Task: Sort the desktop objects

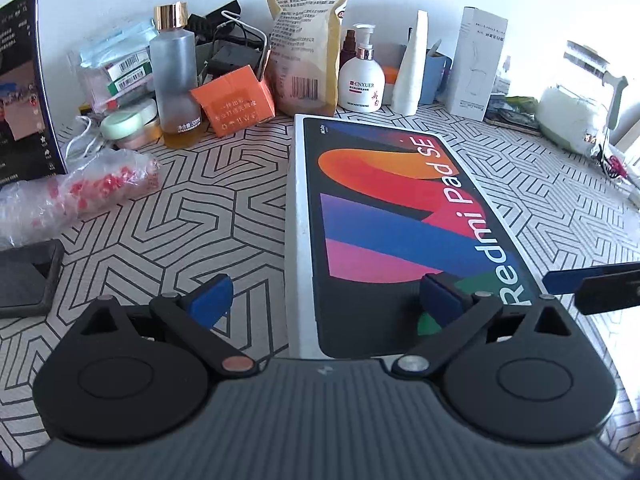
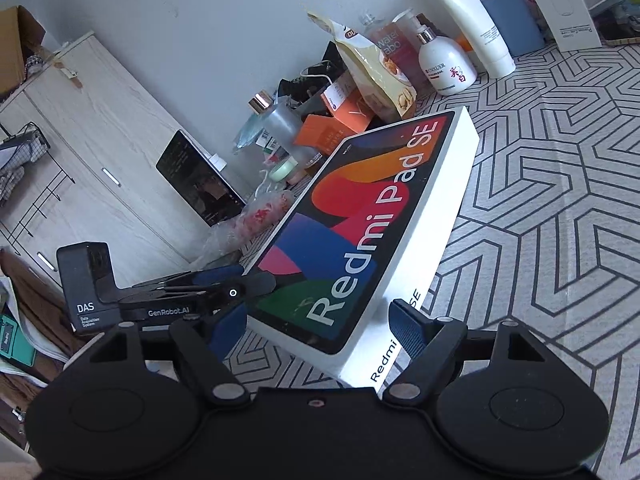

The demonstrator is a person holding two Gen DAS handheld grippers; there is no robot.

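A: Tablet box (image 1: 384, 216), lid reading "Redmi Pad SE", flat on patterned table (image 1: 192, 216), centre of left view; near corner between fingers of right gripper (image 2: 316, 324), jaws apart, pads (image 2: 408, 330) just beside box wall, contact not determinable.

B: Left gripper (image 1: 326, 300) at 6 o'clock of box, jaws spread, nothing clamped. Orange carton (image 1: 234, 102), frosted bottle (image 1: 176, 76) at 11 o'clock; white pump bottle (image 1: 362, 80) at 12.
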